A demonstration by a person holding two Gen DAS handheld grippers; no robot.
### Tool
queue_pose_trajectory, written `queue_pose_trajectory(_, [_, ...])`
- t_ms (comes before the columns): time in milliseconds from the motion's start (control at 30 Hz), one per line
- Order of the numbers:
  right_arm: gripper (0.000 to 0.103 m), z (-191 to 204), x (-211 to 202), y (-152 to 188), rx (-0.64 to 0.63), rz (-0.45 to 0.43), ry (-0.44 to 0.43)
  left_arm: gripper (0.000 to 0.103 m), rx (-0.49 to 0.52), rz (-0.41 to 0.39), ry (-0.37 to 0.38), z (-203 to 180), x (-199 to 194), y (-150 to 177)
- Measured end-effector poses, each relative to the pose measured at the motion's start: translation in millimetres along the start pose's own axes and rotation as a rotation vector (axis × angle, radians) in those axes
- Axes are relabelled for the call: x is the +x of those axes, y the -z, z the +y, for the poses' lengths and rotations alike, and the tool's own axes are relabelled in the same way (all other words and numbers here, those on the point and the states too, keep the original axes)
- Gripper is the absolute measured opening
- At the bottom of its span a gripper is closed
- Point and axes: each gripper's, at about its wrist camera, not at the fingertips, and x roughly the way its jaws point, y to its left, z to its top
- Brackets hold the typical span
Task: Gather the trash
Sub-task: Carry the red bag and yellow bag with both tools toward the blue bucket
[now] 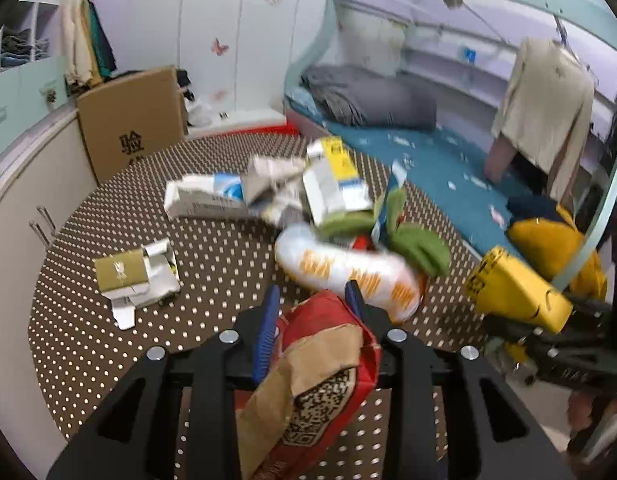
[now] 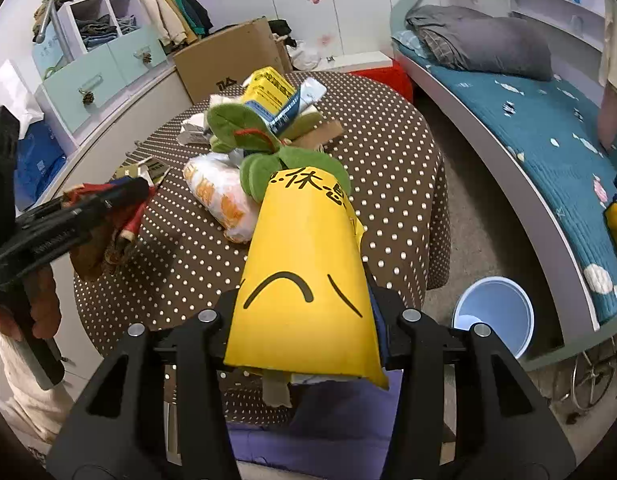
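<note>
Grippers held above table: left [image 1: 312, 300] clamps red wrapper [image 1: 316, 376], right [image 2: 304, 312] yellow carton [image 2: 304, 280]

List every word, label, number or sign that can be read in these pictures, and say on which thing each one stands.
"验": black print on the brown cardboard box.
"休息": black characters on the yellow cardboard sleeve held in the right hand-held gripper; second character partly hidden.
QR code, no readable text: red and brown paper bag in the left hand-held gripper.
Orange print on the white plastic bag: blurred.
</note>
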Motion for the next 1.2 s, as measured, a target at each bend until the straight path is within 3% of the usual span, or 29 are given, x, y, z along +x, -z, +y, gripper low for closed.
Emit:
queue_pose_trajectory(233, [0.046, -7, -14, -11, -0.01, -0.051, 0.003, 0.033, 0.002, -0.09, 0.025, -31, -14, -22])
queue_pose_trajectory(567, [0.046, -41, -44, -26, 0.018, -0.139, 0.048, 0.033, 0.035, -0.163, 0.143, -93, -2, -48])
queue_pose_trajectory(867, [0.046, -93, -71, -26, 0.088, -0.196, 0.136, 0.033, 0.085, -0.139, 0.244, -153, 24, -60])
queue_pose_trajectory(1200, [0.047, -163, -85, -8, 0.212, -0.189, 0.232, 0.033, 0.168, -0.046, 0.36, -233, 70, -55])
